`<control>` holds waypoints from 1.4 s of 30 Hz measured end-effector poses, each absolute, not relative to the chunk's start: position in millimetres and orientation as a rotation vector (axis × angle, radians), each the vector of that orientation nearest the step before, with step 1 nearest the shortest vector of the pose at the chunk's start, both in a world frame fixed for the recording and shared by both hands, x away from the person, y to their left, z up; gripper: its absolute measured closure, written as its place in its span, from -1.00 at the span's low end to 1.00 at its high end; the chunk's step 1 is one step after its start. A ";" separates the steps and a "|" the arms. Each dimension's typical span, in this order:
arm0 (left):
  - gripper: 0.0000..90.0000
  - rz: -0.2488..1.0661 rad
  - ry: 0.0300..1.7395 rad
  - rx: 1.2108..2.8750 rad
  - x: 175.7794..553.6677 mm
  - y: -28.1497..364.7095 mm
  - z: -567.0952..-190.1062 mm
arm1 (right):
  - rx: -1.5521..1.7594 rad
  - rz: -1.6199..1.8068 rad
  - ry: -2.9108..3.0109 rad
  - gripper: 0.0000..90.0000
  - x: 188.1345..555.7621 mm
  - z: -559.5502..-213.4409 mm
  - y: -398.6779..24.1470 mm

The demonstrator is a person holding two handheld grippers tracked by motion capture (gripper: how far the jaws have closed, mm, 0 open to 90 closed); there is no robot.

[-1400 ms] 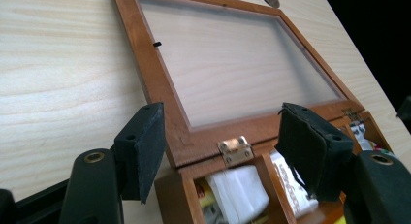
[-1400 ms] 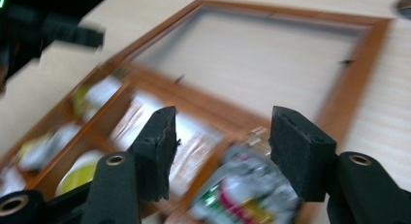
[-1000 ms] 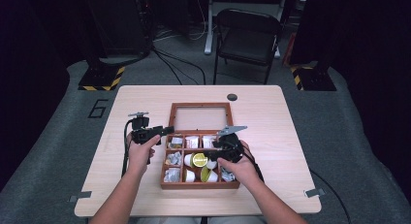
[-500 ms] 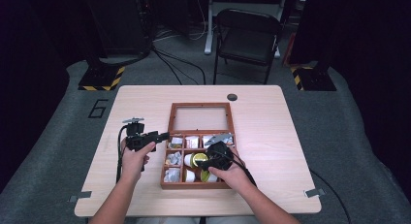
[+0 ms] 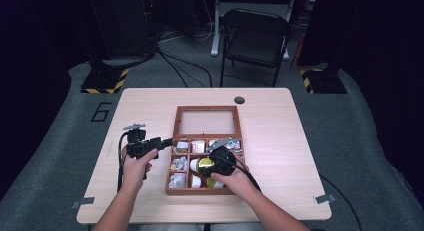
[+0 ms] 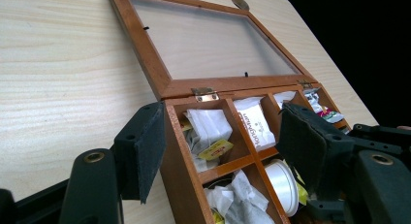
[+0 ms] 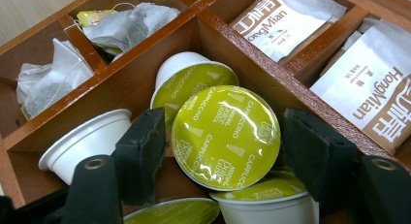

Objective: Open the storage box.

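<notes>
A wooden tea box (image 5: 172,161) with its glazed lid (image 5: 205,121) folded flat back lay on the bench (image 5: 300,141). Its compartments held paper sachets, tea bags and coffee capsules. The right tool (image 7: 223,158) stood over a compartment of capsules, its jaws spread wide to either side of one green-foiled capsule (image 7: 226,137) marked CAPPUCCINO, pads near its rim but apart from it; nothing was gripped. That capsule lay tilted, foil up, resting on others of its kind, with a white capsule (image 7: 85,141) on its side just beside it.

The left tool (image 6: 218,156) was likewise wide and empty, one jaw outside the box wall and one over the compartments, astride the near corner as if to steady the box.

Handling, as judged: the capsule would be light, with a thin plastic cup that yields under pressure and a foil lid easily dented or pierced. Its tapered wall is smooth and likely to slip. The firm rolled rim just beneath the foil would be the soundest hold, taken across its width with light closing force; the loose stack below could shift as the jaws close.
</notes>
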State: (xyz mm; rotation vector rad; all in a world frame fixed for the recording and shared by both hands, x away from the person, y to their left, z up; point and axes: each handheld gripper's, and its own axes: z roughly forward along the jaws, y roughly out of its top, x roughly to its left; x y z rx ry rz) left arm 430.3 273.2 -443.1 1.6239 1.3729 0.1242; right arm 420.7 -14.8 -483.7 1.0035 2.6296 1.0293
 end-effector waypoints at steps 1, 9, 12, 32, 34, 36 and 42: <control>-0.25 0.120 1.385 1.616 429.7 272.8 -443.1 | 0.999 1.027 2.633 -0.24 421.1 -483.8 -14.7; -0.25 0.119 1.380 1.619 429.5 273.0 -443.1 | 0.978 0.997 2.650 -0.25 422.2 -484.8 -11.2; -0.25 0.120 1.379 1.619 429.9 273.5 -443.9 | 0.966 0.991 2.655 -0.25 422.8 -485.5 -10.1; -0.25 0.117 1.386 1.608 429.9 276.0 -445.7 | 0.976 1.066 2.627 -0.17 420.5 -474.3 -13.9; -0.25 0.119 1.387 1.610 429.8 277.0 -445.8 | 0.978 1.096 2.615 -0.17 419.2 -468.7 -15.6; -0.25 0.121 1.387 1.609 430.2 277.6 -446.3 | 0.966 1.106 2.619 -0.17 418.6 -462.2 -18.1; -0.25 0.111 1.398 1.603 431.1 277.7 -446.8 | 0.983 1.136 2.591 -0.17 420.6 -448.0 -29.6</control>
